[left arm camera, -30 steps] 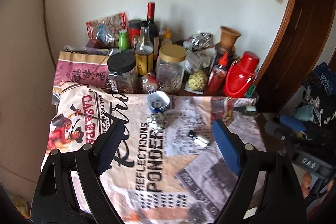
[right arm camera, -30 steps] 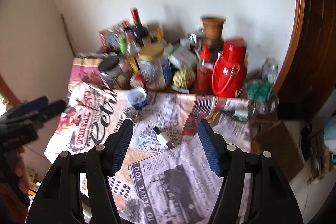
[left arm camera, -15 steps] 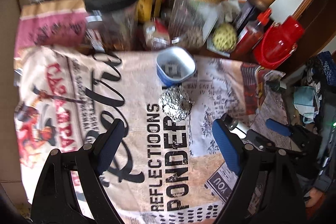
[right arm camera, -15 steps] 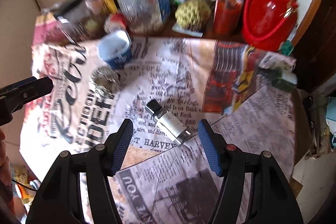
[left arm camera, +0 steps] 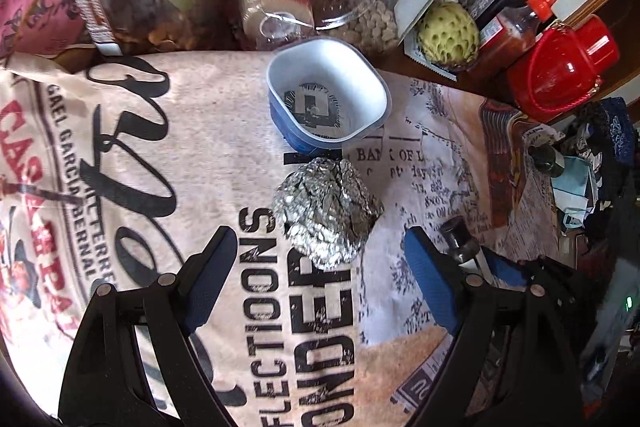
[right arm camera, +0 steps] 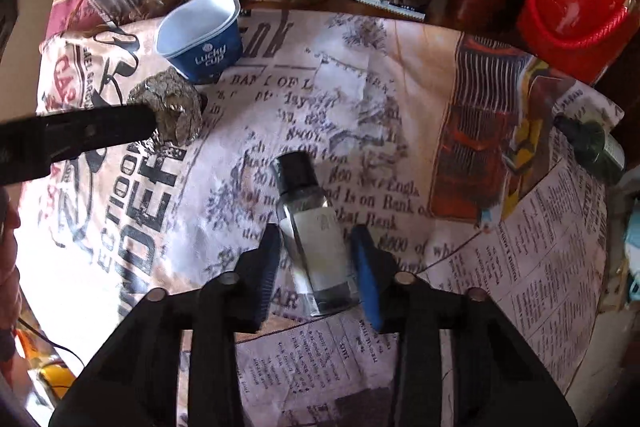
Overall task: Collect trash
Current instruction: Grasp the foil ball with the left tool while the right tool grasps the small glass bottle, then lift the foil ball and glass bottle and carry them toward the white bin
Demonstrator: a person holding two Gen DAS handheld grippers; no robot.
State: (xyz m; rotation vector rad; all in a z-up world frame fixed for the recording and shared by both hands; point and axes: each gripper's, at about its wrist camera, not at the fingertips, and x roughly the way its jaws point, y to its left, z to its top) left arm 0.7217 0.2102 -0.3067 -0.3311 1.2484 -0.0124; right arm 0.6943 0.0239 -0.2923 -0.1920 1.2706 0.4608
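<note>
A crumpled foil ball point(left arm camera: 326, 213) lies on the printed cloth point(left arm camera: 160, 155), and my left gripper point(left arm camera: 320, 233) stands open with a fingertip on either side of its near end, not touching. Just behind it stands an empty blue and white cup point(left arm camera: 326, 99). In the right wrist view a small clear bottle with a black cap point(right arm camera: 312, 231) lies on the cloth. My right gripper point(right arm camera: 316, 233) is closing around it, its pads point(right arm camera: 364, 259) close on both sides with thin gaps still showing. The left gripper's finger point(right arm camera: 80, 135) shows beside the foil ball point(right arm camera: 176, 107).
Jars, sauce bottles, a custard apple point(left arm camera: 448, 35) and a red plastic jug point(left arm camera: 560, 67) crowd the table's back edge. A small dark bottle point(right arm camera: 596, 151) lies at the right edge of the cloth. Beyond the right edge are bags and clothes.
Both grippers have come down toward the cloth and tilted downward. The left one now straddles the foil ball. The right one has narrowed its jaws around the small bottle.
</note>
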